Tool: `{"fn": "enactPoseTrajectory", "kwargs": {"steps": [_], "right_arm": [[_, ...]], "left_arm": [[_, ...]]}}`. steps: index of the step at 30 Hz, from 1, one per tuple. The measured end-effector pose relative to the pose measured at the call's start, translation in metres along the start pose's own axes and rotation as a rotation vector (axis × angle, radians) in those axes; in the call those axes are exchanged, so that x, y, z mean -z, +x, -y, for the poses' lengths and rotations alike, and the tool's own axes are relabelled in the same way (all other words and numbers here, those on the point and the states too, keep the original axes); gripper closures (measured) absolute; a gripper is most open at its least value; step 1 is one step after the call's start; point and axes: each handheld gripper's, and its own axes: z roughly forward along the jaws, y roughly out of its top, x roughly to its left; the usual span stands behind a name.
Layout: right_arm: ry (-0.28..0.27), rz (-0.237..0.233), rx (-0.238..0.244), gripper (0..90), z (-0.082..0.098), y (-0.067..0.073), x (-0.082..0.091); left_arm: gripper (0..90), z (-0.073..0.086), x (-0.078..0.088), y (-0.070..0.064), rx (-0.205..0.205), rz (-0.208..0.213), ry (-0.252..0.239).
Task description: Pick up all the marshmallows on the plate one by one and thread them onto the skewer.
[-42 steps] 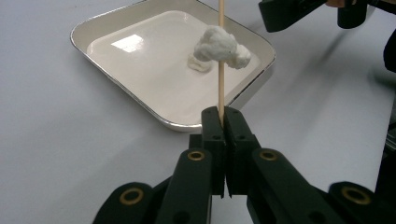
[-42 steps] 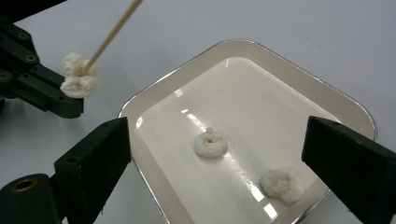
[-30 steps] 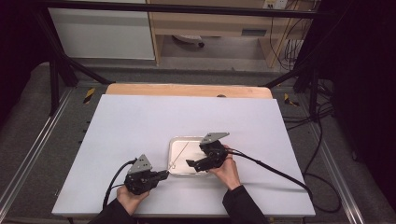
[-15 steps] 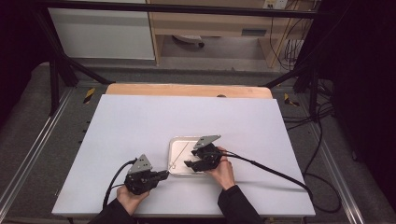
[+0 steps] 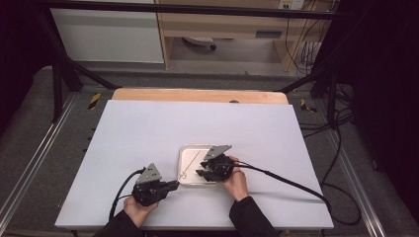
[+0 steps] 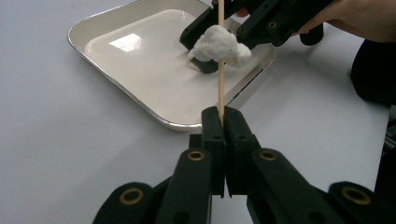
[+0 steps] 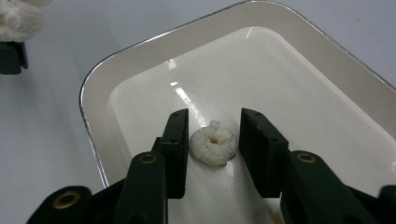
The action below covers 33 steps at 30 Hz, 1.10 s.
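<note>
In the right gripper view, the right claw stands open inside a shallow tray. A small white ring-shaped piece lies on the tray floor between its two black jaws, just below the centre of the frame. The piece looks soft and lumpy, with a hole through its middle and a small nub on its upper edge. Neither jaw clearly touches it; a narrow gap shows on each side.

In the left gripper view, the left claw is closed on the lower end of a thin wooden skewer, which rises straight up through the centre of the frame. A fluffy white lump is threaded on the skewer in the upper middle, above the tray's near rim. Behind it, at the upper right, the right claw reaches down into the tray, held by a hand.

The tray is rectangular with rounded corners, a glossy cream inside and a thin metal-coloured rim that catches the light. The jaws are matt black with brass-coloured pivots.

In the high view, the tray sits on the pale, smooth worktop at lower centre. The left claw lies just outside its lower left corner, and the right claw sits over its lower right part.
</note>
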Motion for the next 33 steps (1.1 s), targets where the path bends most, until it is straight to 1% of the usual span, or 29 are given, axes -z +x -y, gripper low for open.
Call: {"fn": "enactPoseTrajectory", "kwargs": {"steps": [3, 9, 12, 18, 21, 25, 33], "right_arm": [[0.001, 0.004, 0.003, 67.0, 0.0, 0.0, 0.0], [-0.011, 0.013, -0.019, 69.4, 0.0, 0.0, 0.002], [-0.031, 0.009, -0.031, 69.9, -0.003, -0.001, 0.006], [-0.061, 0.001, -0.06, 70.4, -0.01, -0.002, 0.021], [-0.08, -0.011, -0.085, 70.6, -0.013, -0.003, 0.029], [-0.109, -0.039, -0.129, 70.8, -0.015, -0.006, 0.04], [-0.172, -0.075, -0.193, 70.9, -0.011, -0.012, 0.059]], "left_arm": [[88.3, 0.0, 0.0, 0.0, 0.001, 0.001, 0.0], [88.3, 0.0, 0.0, 0.0, 0.0, 0.002, -0.001], [88.3, 0.0, 0.0, 0.0, 0.002, 0.002, -0.003], [88.2, 0.0, 0.001, -0.001, -0.001, 0.002, -0.007], [88.3, 0.0, 0.001, -0.001, -0.003, 0.002, -0.009], [88.2, 0.0, 0.001, -0.002, -0.002, 0.004, -0.013], [88.2, 0.0, 0.001, -0.002, -0.006, 0.008, -0.014]]}}
